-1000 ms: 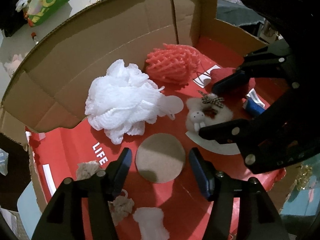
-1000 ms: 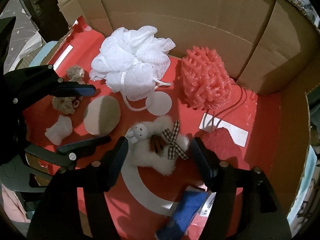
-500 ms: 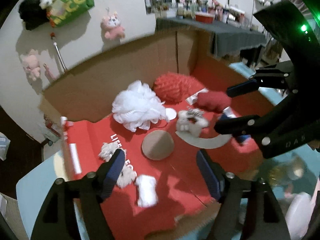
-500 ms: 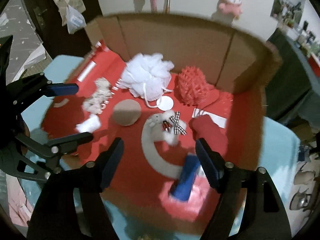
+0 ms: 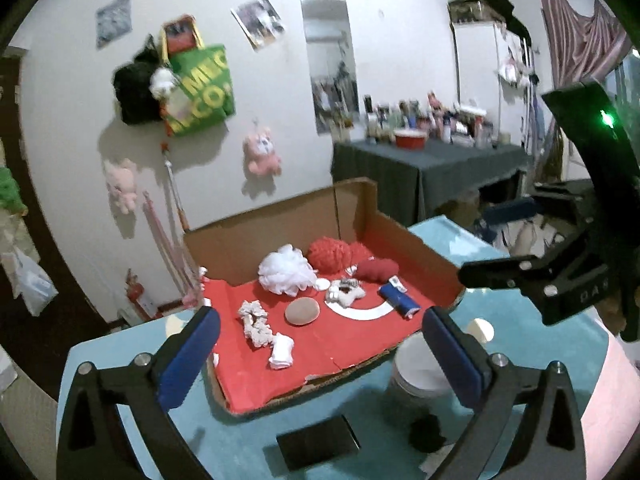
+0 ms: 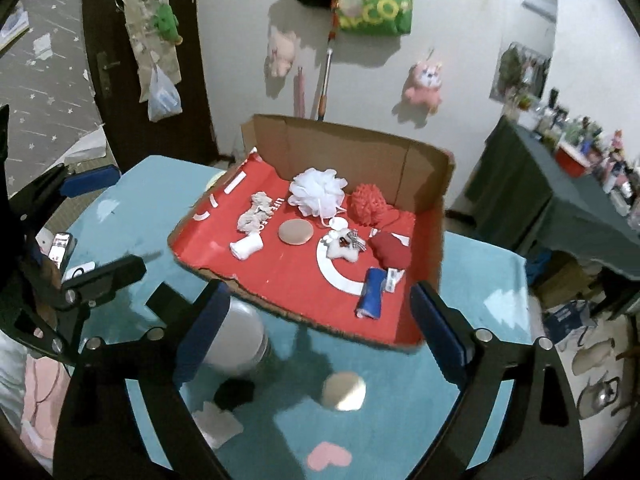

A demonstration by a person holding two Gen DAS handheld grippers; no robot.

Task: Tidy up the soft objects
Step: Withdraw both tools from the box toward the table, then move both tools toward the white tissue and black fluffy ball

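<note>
A cardboard box [image 6: 352,136] with a red floor lies on the teal table. In it are a white mesh puff [image 6: 318,192], a red mesh sponge [image 6: 368,204], a dark red soft piece [image 6: 392,250], a small white plush [image 6: 344,246], a tan round pad [image 6: 295,232], a blue roll [image 6: 372,292], pale cloth scraps [image 6: 256,212] and a small white roll [image 6: 246,246]. My left gripper [image 5: 320,356] is open, well back from the box [image 5: 280,224]. My right gripper [image 6: 322,332] is open too, in front of the box's near edge. Neither holds anything.
A white rounded thing [image 6: 236,344], a black clump [image 6: 234,394] and a pale disc [image 6: 344,392] show near the box's front edge. A flat black item [image 5: 318,440] lies close by. A dark-clothed table with bottles [image 5: 424,156] stands behind; plush toys and a green bag [image 5: 198,92] hang on the wall.
Both grippers have drawn far back and upward from just over the box's contents; the whole box and the room now show. Both stay open and nothing was picked up.
</note>
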